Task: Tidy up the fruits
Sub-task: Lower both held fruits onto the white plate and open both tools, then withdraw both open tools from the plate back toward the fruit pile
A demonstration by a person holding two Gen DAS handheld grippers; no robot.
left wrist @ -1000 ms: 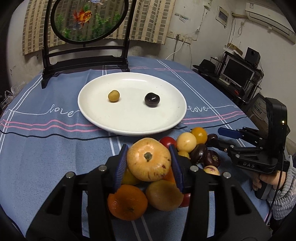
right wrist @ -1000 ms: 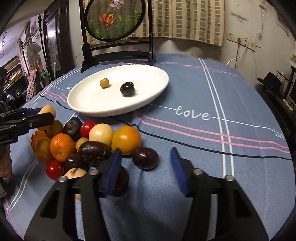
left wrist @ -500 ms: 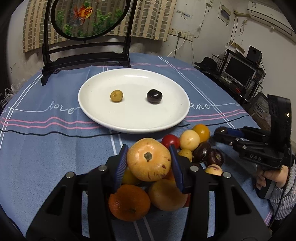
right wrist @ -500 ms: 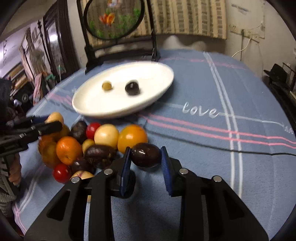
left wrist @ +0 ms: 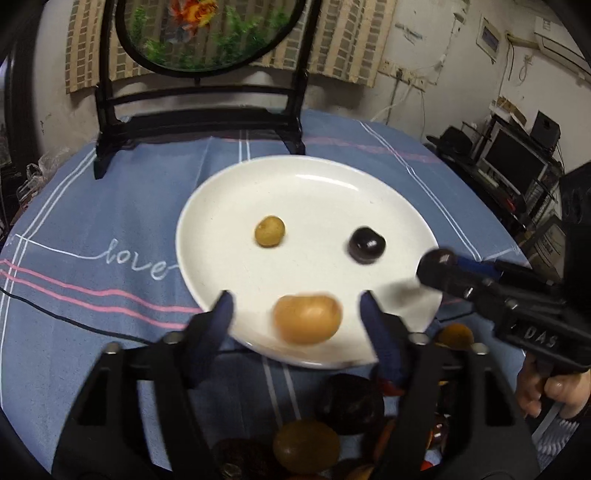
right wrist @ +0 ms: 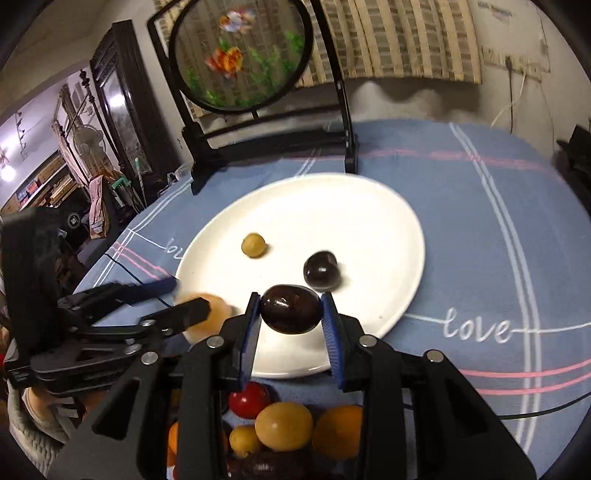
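Observation:
A white plate (left wrist: 221,206) holds a small tan fruit (left wrist: 269,231) and a small dark fruit (left wrist: 366,240). My left gripper (left wrist: 297,314) is open over the plate's near rim, and a blurred pale orange fruit (left wrist: 307,318) sits between its spread fingers, free of them. My right gripper (right wrist: 291,314) is shut on a dark oval plum (right wrist: 291,309) and holds it above the plate's (right wrist: 388,221) near part. It shows at the right of the left wrist view (left wrist: 439,264). The fruit pile (right wrist: 284,424) lies on the cloth below both grippers.
A black-framed round goldfish screen (left wrist: 199,33) stands behind the plate. The blue tablecloth (right wrist: 498,229) with pink stripes and "love" lettering covers the round table. A thin black cable (left wrist: 74,319) crosses the cloth. Shelves and monitors (left wrist: 517,162) stand beyond the table's right edge.
My left gripper moved forward over the plate and opened, letting go of the pale orange fruit. My right gripper lifted the dark plum off the cloth and carried it above the plate.

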